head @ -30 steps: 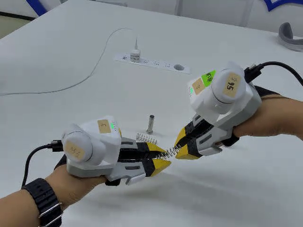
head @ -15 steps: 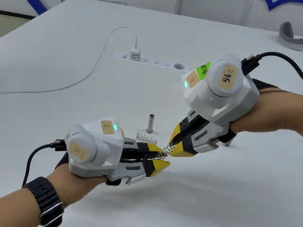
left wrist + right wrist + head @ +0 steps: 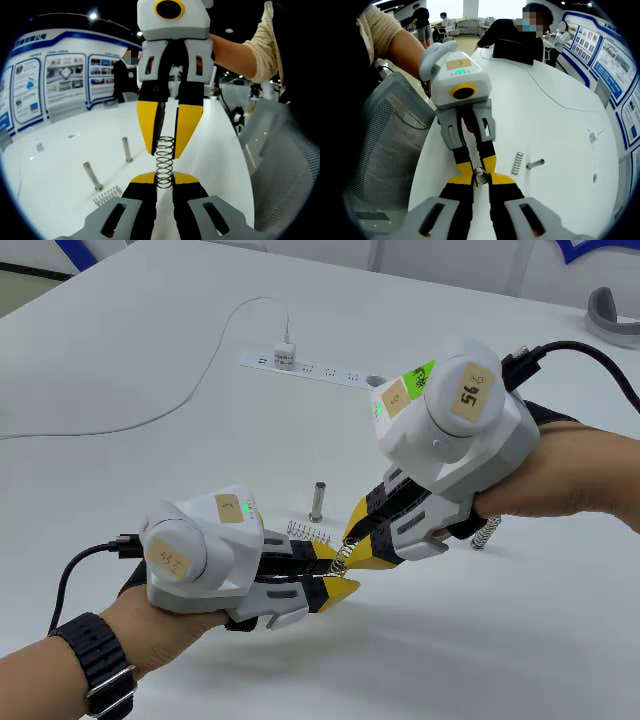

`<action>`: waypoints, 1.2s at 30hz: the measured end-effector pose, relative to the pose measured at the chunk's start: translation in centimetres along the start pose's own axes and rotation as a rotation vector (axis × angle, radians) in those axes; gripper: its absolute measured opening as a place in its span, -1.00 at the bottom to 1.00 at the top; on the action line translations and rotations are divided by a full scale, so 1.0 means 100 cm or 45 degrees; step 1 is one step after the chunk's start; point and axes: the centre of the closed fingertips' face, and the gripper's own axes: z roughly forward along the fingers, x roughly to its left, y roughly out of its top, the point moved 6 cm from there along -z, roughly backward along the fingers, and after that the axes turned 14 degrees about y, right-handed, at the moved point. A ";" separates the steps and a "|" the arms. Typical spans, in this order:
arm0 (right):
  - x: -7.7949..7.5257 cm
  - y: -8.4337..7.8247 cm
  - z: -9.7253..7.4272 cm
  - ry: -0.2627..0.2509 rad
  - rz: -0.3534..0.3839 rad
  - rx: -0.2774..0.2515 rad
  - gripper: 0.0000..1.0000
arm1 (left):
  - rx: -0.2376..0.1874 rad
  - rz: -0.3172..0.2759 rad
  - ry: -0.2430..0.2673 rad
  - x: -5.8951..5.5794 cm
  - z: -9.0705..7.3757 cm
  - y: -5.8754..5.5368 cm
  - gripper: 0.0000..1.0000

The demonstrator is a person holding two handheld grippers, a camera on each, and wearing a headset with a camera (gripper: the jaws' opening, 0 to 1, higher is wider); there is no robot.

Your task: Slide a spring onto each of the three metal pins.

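My left gripper (image 3: 335,580) is low on the left, shut on a thin silvery metal pin (image 3: 300,577) that lies along its jaws. A spring (image 3: 343,558) runs from those tips up to my right gripper (image 3: 355,540), which is shut on the spring's upper end. In the left gripper view the spring (image 3: 164,160) stands between my own jaws and the right gripper's yellow fingers (image 3: 188,122). In the right gripper view its end (image 3: 480,175) sits at my fingertips. Two more pins (image 3: 91,176) (image 3: 127,149) stand on the table, one beside a loose spring (image 3: 308,532).
Another loose spring (image 3: 487,530) lies under the right hand. A white power strip (image 3: 320,371) with a plugged cable lies further back on the white table (image 3: 120,470). A grey headband-like object (image 3: 612,320) rests at the far right. People sit at the table's far end (image 3: 517,35).
My right gripper has moved left and closer to the left gripper's tips. The spring between them now stands steeper and looks shorter. The left gripper has barely moved.
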 end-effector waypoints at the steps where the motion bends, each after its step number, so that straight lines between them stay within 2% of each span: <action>1: 0.000 0.001 0.000 0.001 0.000 -0.003 -0.75 | -0.001 -0.002 0.000 0.000 0.000 0.000 -0.79; 19: -0.004 0.006 -0.001 -0.015 -0.029 0.020 -0.76 | -0.017 -0.029 0.045 0.006 0.002 0.002 -0.76; 30: -0.007 0.004 -0.008 -0.045 -0.016 0.022 -0.76 | 0.006 -0.046 0.075 0.009 -0.003 -0.002 -0.48; 36: -0.009 -0.002 -0.016 -0.067 0.002 0.032 -0.76 | 0.022 -0.080 0.130 0.019 -0.010 -0.005 -0.27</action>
